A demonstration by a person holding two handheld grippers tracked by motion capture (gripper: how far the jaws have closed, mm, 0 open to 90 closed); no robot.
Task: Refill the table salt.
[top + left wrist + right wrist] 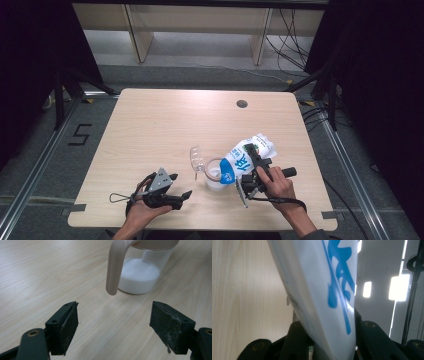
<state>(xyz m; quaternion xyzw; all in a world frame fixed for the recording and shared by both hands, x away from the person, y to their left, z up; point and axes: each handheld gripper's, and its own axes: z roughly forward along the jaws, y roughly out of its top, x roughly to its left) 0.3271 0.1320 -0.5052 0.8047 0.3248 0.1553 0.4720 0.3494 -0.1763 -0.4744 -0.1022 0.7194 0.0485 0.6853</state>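
The table (150,130) spreads pale and wooden under both my hands. On it, just ahead of my right gripper (251,172), I hold a white bag with blue print (245,157), tipped over so its blue-banded mouth points down at the jar. In the right gripper view the bag (319,290) rises straight out from between my jaws, which press on it from both sides, so that gripper is clamped on the bag.

The clear jar (215,175) stands right at the mouth of the bag, between my two grippers and nearer the right one. From my left gripper it sits just ahead and a little to the right: in the left gripper view the jar (143,272) has white powder piled in its bottom, and its beige handle (113,267) hangs down toward me.

A clear plastic lid (196,157) lies beyond the jar's left side, touching or nearly touching it.

My left gripper (175,192) rests low on the table near my edge, its jaws standing wide apart with nothing between them.
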